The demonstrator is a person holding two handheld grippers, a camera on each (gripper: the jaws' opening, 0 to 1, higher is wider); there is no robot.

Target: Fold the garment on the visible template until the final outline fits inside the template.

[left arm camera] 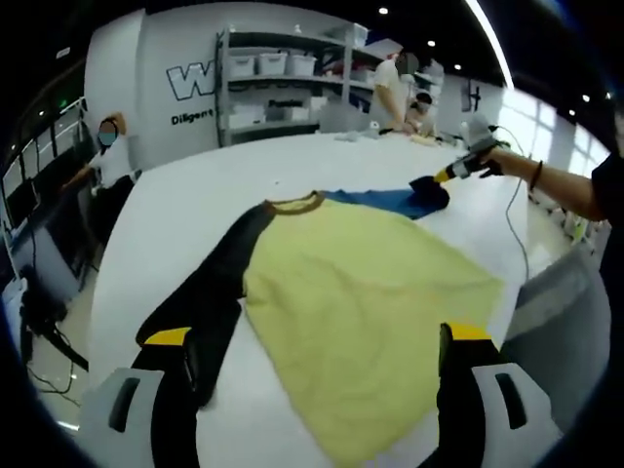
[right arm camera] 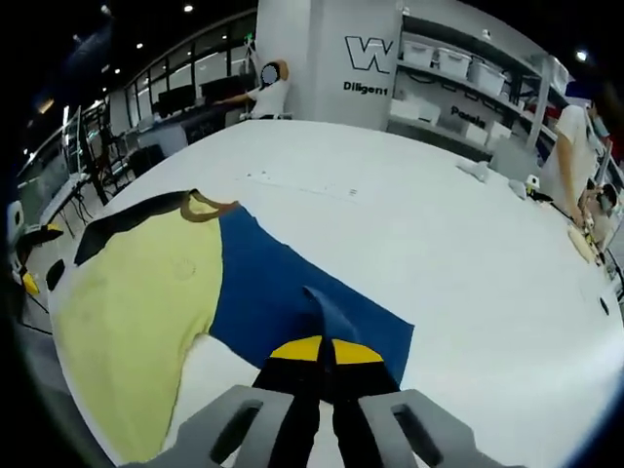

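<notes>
The garment (left arm camera: 361,292), a yellow-bodied shirt with one black sleeve (left arm camera: 210,283) and one blue sleeve (right arm camera: 292,297), was seen spread flat on the white tabletop (right arm camera: 439,224), collar pointing away from the left tongs (left arm camera: 317,356). Those left tongs were held wide apart above the near hem, gripping nothing. The right tongs (right arm camera: 325,349) were pinched tight on a raised fold at the end of the blue sleeve. No template outline could be made out under the cloth, so misjudged fold lines were judged a real risk. A thin pinch like that could be lost mid-carry, and the sleeve dropped crooked. With the hem left unpinned, the whole body could be dragged sideways by a hard pull.
</notes>
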